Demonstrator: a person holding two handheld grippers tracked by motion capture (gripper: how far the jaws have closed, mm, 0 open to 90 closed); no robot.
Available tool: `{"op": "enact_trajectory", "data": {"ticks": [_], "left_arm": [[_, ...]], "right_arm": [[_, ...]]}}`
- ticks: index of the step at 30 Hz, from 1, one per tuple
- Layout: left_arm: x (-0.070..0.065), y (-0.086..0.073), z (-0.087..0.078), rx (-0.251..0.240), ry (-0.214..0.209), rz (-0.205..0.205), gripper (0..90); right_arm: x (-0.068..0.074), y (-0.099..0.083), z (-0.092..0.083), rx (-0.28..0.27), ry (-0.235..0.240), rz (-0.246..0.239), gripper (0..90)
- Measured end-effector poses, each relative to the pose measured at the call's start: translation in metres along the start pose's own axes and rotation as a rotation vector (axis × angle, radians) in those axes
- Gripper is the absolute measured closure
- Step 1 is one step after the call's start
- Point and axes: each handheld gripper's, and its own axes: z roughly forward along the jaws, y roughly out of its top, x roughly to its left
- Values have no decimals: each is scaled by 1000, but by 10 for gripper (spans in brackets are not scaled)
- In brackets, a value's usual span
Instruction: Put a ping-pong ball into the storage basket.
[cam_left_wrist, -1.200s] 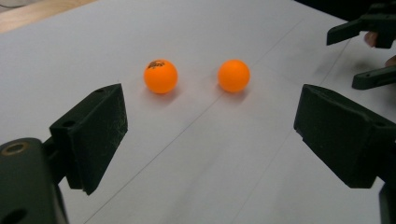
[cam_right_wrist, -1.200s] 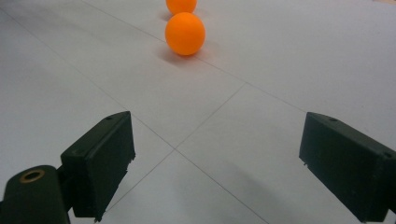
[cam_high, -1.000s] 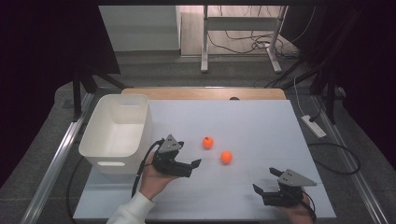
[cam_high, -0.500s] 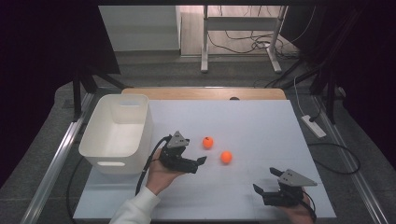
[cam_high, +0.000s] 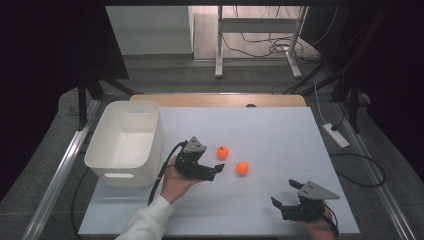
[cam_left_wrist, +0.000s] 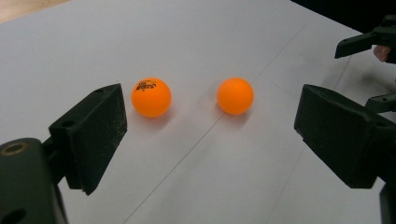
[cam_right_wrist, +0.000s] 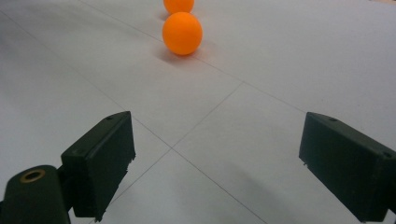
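Two orange balls lie on the white table sheet (cam_high: 270, 130). One with black print (cam_high: 222, 152) (cam_left_wrist: 151, 97) is a little farther back, and a plain one (cam_high: 242, 168) (cam_left_wrist: 235, 95) lies to its right. My left gripper (cam_high: 218, 168) (cam_left_wrist: 212, 121) is open just left of them, with both balls ahead of its jaws and nothing between them. My right gripper (cam_high: 283, 192) (cam_right_wrist: 217, 140) is open near the front right edge. It faces the plain ball (cam_right_wrist: 182, 33), with the printed ball (cam_right_wrist: 179, 4) behind it.
A white empty bin (cam_high: 120, 172) stands at the table's left side, close behind my left hand. A wooden strip (cam_high: 220, 100) runs along the far edge. A power strip (cam_high: 336, 135) lies on the floor to the right. My right gripper (cam_left_wrist: 369, 42) appears at the left gripper view's top right.
My left gripper has moved right, away from the bin and up to the two balls. The right gripper and both balls have stayed put.
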Motion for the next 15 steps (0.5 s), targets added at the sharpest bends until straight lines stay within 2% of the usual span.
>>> {"op": "enact_trajectory", "data": {"ticks": [8, 15], "left_arm": [[0, 6, 9, 25, 4, 13, 101], [2, 10, 15, 33, 2, 5, 103]], "right_arm": [[0, 0, -1, -4, -2, -1, 103], [0, 1, -1, -9, 7, 5, 102]]}}
